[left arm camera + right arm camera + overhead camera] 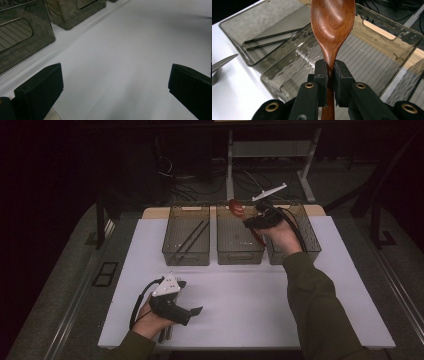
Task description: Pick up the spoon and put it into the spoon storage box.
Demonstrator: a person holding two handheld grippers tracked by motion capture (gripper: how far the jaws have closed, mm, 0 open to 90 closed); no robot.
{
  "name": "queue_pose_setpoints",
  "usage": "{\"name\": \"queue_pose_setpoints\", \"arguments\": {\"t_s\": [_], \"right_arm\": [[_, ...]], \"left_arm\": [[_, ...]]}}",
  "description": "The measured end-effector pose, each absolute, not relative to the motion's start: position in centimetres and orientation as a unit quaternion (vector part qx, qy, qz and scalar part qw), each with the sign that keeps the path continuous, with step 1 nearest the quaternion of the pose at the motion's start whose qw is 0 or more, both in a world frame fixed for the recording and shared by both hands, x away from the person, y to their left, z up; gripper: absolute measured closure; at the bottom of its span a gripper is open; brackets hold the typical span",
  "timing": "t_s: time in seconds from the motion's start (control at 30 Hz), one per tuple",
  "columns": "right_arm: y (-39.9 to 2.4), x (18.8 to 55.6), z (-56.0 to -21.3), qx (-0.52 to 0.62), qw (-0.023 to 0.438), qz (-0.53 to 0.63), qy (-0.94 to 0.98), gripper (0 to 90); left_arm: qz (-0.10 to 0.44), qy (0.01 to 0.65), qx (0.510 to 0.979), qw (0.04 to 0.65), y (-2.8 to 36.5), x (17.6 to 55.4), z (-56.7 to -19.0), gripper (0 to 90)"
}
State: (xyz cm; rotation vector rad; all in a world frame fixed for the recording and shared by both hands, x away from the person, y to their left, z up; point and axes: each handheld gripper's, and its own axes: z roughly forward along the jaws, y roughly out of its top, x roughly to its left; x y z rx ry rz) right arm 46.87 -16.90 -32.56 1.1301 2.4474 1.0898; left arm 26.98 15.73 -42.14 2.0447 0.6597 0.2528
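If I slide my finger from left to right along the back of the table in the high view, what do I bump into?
Bin with black chopsticks → middle bin → right bin.

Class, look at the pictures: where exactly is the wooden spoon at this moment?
In the high view, the wooden spoon is held above the middle bin, clamped at its neck by the right gripper, bowl pointing away from the person.

A lab or recording room, dimly lit: a white-topped counter [240, 305] stands on grey floor, with loose black cables [200, 180] tangled on the floor at 12 o'clock beside a metal desk frame [270, 155]. Three smoky plastic bins [186, 251] sit in a staged row.
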Motion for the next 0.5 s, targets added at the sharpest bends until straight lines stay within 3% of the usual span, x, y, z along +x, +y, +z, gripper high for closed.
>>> {"name": "queue_pose_setpoints", "arguments": {"t_s": [0.5], "right_arm": [[-15.1, 48.6, -36.3, 0.404, 0.102, 0.347, 0.84, 82.1]], "left_arm": [[0.102, 0.265, 0.837, 0.467, 15.9, 27.0, -42.0, 0.0]]}}
